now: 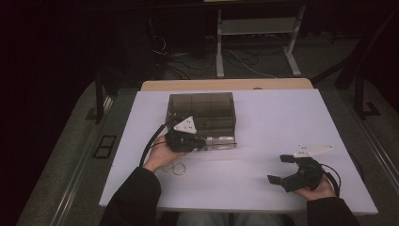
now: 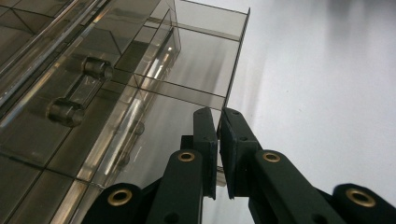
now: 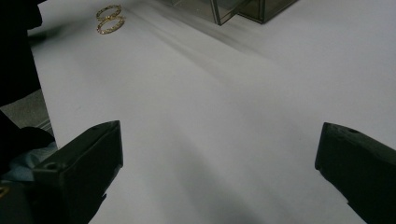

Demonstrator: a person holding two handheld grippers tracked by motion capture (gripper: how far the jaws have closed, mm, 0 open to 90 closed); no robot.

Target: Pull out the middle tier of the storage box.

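Note:
A smoky clear plastic drawer box stands at the middle of the white table. Its bottom drawer is pulled out toward me. My left gripper is at the drawer's front. In the left gripper view the jaws are pressed together on the drawer's thin clear wall, beside the box's round knobs. My right gripper rests low at the table's near right, open, with bare table between its fingers. Two gold hoops lie by my left hand, also seen from the right gripper.
The table's near edge runs just below both hands. Past the far edge are a wooden strip, white table legs and loose cables on the floor. A corner of the box shows in the right gripper view.

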